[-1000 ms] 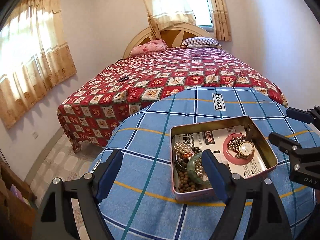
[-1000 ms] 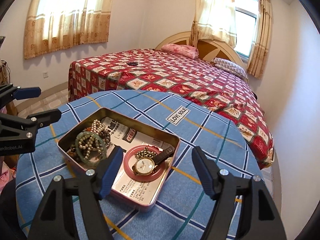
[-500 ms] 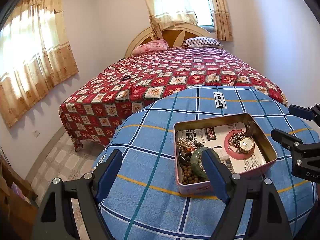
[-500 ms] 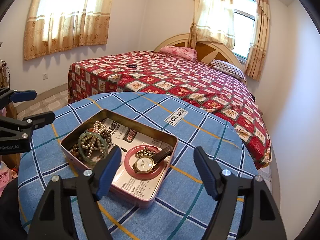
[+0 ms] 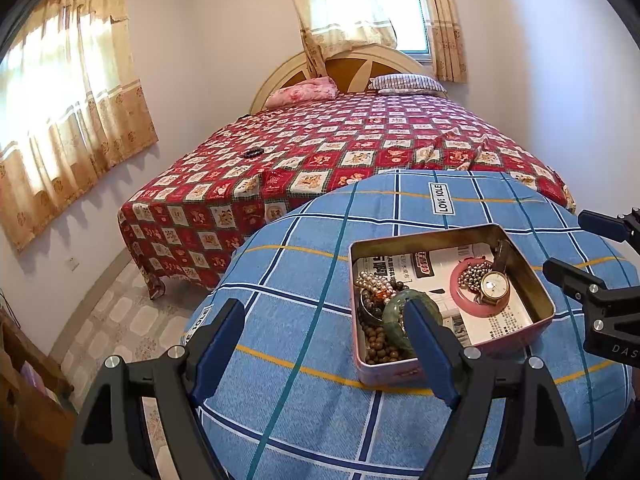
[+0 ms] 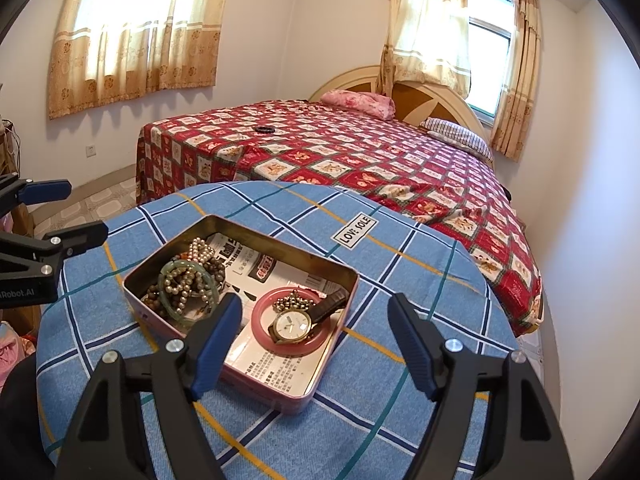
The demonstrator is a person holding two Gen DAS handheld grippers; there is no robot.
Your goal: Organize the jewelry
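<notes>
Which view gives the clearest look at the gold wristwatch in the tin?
The right wrist view: the wristwatch lies near and unobstructed on the pink ring, dial and brown strap visible. In the left wrist view the wristwatch is smaller and farther off, though its dial shows.

Left black two-finger gripper with blue pads [image 5: 324, 340] and right black two-finger gripper with blue pads [image 6: 316, 338], each tilted downward with jaws spread wide and nothing between the pads, the two held side by side, apart.
</notes>
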